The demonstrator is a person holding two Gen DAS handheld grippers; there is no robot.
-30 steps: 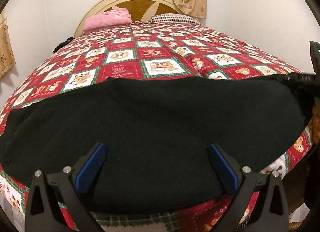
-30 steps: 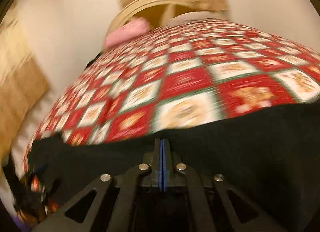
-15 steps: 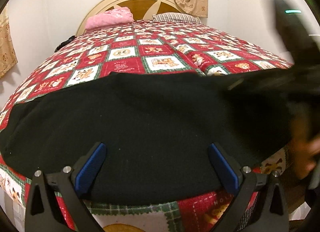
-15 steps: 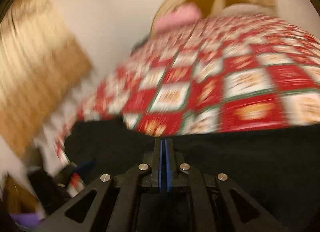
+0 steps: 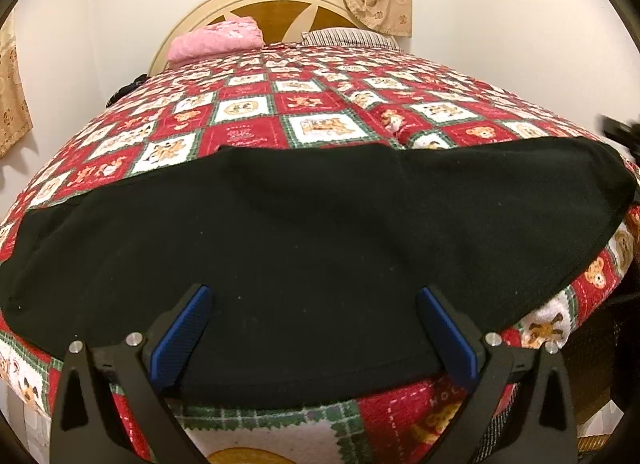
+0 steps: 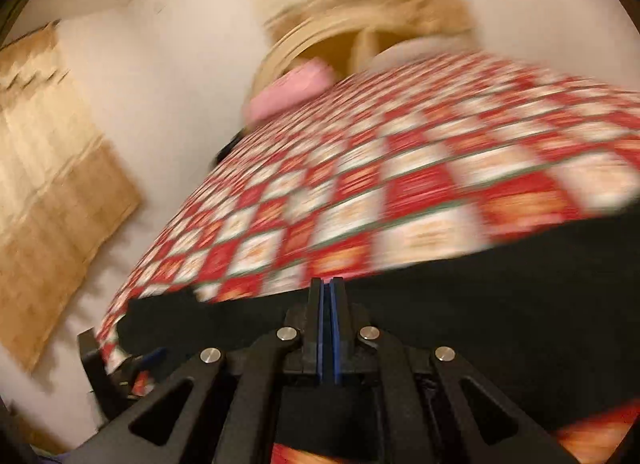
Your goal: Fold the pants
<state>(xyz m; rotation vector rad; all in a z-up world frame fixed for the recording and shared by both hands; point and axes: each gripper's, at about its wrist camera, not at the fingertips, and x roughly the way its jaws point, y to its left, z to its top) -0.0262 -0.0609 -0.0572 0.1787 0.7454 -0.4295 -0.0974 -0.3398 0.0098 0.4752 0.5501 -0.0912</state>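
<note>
the black pants (image 5: pixel 312 248) lie spread across the lower half of the frame on the quilted bed (image 5: pixel 320 112), left gripper (image 5: pixel 316 340) jaws spread above them, right gripper (image 6: pixel 328 328) jaws pressed together, likely pinching cloth, so carry that edge over evenly.

black pants (image 5: pixel 320 232) on red-white checked quilt (image 5: pixel 312 104); pink pillow (image 5: pixel 216 38).

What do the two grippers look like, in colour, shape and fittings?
Both look alike. The left gripper has black plastic fingers with triangular cut-outs, round silver screws and flat blue ribbed pads. The right gripper has the same black frame, silver screws and blue pads. No cables, markings or sleeves show.
</note>
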